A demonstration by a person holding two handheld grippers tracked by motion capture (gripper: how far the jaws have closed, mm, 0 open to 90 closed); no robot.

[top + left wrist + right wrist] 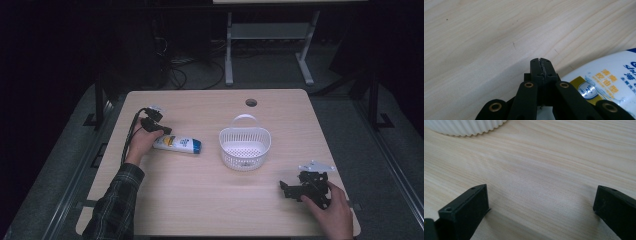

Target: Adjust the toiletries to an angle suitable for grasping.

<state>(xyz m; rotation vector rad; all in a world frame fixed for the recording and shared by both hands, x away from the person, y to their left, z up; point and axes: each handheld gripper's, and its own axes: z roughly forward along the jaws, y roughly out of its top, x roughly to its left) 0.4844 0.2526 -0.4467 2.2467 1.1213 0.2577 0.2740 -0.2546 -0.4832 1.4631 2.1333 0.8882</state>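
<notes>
1. A white bottle with a blue cap and a yellow label lies on its side on the left half of the table, its cap end pointing toward the basket.
2. In the left hand-held gripper view the bottle sits just to one side of the jaws, its yellow label and blue print showing.
3. The left hand-held gripper sits at the bottle's uncapped end, held by the person's left hand; a plaid sleeve covers the forearm.
4. Its own view shows the left hand-held gripper with jaws pressed together, nothing between them, over bare wood.
5. A white slotted basket with an arched handle stands upright near the table's middle, apart from the bottle.
6. The right hand-held gripper rests low near the table's front right corner, held by the right hand, well apart from the basket.
7. In its own view the right hand-held gripper has its jaws spread wide, empty, with the basket's ribbed wall ahead.
</notes>
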